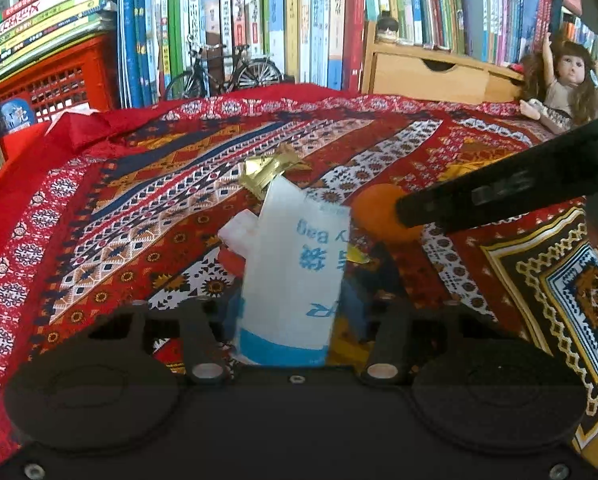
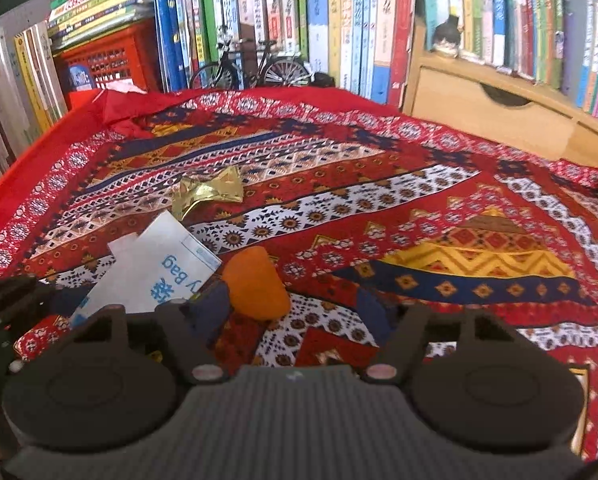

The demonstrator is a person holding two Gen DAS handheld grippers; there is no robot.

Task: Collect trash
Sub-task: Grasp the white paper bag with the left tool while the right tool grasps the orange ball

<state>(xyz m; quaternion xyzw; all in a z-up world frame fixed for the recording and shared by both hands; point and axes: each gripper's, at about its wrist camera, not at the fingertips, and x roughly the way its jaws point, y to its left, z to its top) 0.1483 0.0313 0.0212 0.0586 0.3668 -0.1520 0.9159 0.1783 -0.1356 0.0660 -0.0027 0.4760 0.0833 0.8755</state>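
Note:
My left gripper (image 1: 295, 312) is shut on a white plastic bag with blue print (image 1: 295, 272), which stands up between its blue pads above the patterned red cloth (image 1: 139, 216). Just past the bag lies a crumpled gold wrapper (image 1: 273, 170). An orange lump (image 1: 379, 212) rests on the cloth to the bag's right, and one of the right gripper's fingers (image 1: 499, 192) reaches its edge. In the right wrist view my right gripper (image 2: 291, 310) is open, with the orange lump (image 2: 257, 284) lying between its fingers, close to the left one. The bag (image 2: 159, 268) and the wrapper (image 2: 211, 192) sit further left.
Rows of upright books (image 2: 339, 20) line the back. A red crate (image 1: 59, 80) under stacked books stands at the back left, a model bicycle (image 1: 223, 72) behind the cloth, a wooden drawer box (image 1: 431, 76) at the back right, and a doll (image 1: 563, 80) far right.

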